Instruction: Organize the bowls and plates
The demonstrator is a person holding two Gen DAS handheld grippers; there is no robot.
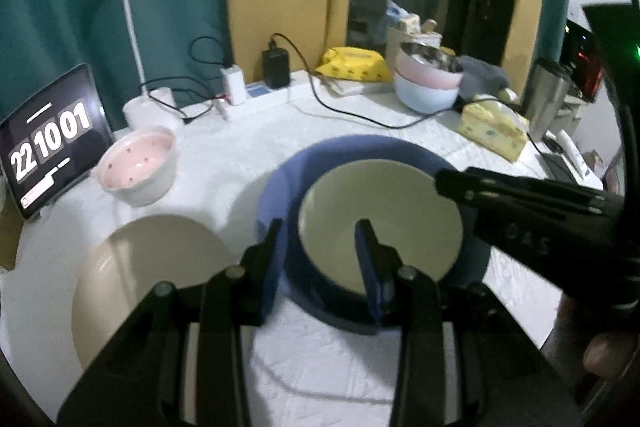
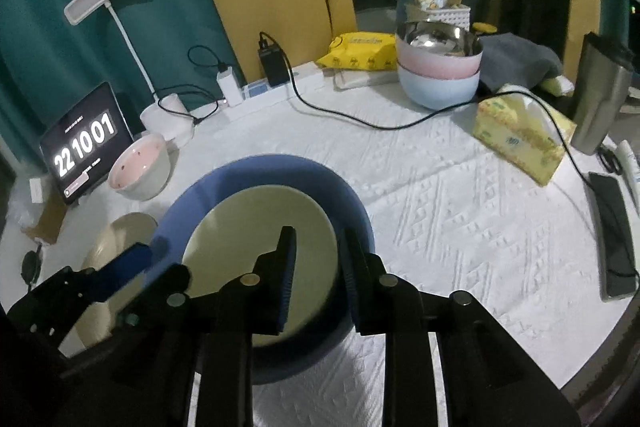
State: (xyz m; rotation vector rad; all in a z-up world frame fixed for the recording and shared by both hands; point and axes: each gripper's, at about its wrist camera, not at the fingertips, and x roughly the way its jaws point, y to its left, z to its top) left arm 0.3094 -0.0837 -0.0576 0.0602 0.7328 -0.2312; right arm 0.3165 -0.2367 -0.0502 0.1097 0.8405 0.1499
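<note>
Stacking looks part done: a small cream plate [image 1: 380, 223] lies inside the blue plate [image 1: 280, 183] at mid worktop [image 2: 460, 207]. Left gripper [image 1: 320, 259] straddles the blue plate's near-left rim, fingers apart; whether the pads press it, cannot tell. Right gripper [image 2: 320, 275] straddles the near-right rim, fingers apart, apparently not pinching.

Left to do, by my reading: a second cream plate [image 1: 152, 287] lies alone at near left, and a pink-lined bowl [image 1: 138, 171] sits apart at far left. At far right, the stacked pink and blue bowls [image 2: 438, 75] look settled.
</note>
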